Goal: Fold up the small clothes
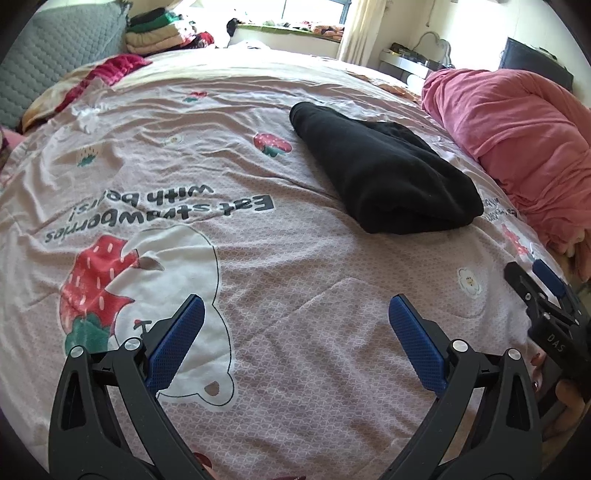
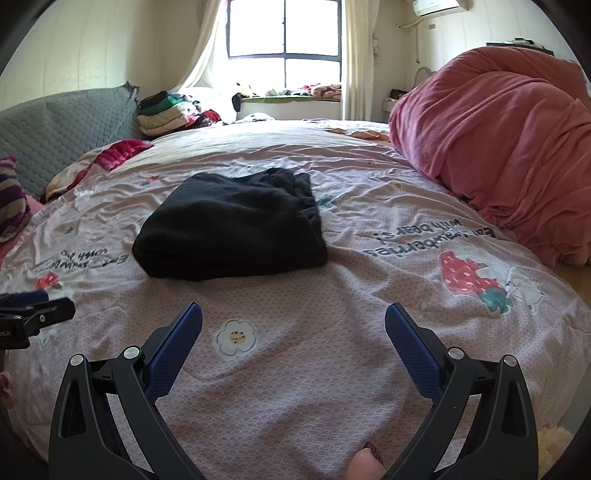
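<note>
Nearest in, left gripper with fingers spread wide, nothing between them, low over the pink strawberry-print bed cover. Same story on the right gripper: fingers parted, empty, a printed flower just ahead. Both clear of the cloth, touching nothing. Further out, lying flat on the bed, the black garment, already folded into a thick bundle, doubled edge facing the grippers. From the right wrist view, slightly left of straight ahead, long axis running across; from the left wrist view, well off to the right and further up the bed, long axis slanting away. Right gripper apparently the nearer, though close to even. Looks like either a finished fold or one more to go. Beyond that, a heaped pink quilt on the right, stacked folded clothes by the grey headboard, then the window.
</note>
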The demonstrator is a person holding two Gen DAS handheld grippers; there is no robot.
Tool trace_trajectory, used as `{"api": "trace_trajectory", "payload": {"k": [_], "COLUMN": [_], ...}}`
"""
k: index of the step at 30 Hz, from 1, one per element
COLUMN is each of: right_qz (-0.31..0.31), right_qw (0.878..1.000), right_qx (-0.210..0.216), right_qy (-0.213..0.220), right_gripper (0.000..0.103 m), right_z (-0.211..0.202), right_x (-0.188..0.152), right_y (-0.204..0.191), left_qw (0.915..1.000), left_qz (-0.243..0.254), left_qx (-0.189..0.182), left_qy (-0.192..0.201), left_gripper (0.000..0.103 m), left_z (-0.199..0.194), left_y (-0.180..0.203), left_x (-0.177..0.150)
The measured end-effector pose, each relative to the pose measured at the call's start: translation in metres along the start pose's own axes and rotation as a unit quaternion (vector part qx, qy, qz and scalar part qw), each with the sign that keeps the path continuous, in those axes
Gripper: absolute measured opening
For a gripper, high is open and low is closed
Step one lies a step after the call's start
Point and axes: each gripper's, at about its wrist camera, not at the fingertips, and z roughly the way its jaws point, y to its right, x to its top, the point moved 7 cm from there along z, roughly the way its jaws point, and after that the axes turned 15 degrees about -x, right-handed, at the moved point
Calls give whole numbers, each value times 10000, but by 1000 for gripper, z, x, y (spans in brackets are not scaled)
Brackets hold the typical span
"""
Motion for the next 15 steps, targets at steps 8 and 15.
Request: {"api": "trace_trajectory", "payload": {"k": [8,15], "right_qz": [1475,3262], "right_qw": [9842,8839], "right_qx": [-978,-3253], "right_qy": [-3,-814], "right_gripper": [98,98], "right_z": [-34,-52], "right_x": [34,-49], "right_y": [128,386], "left_qw": [9959,9619], "left_qz": [-769,-1462], "left_qx": [367,2162], "left_qy": [301,821], "left_gripper": [94,94], "left_z": [-41,-157], "left_y": [-64,-247], "left_x": [28,66]}}
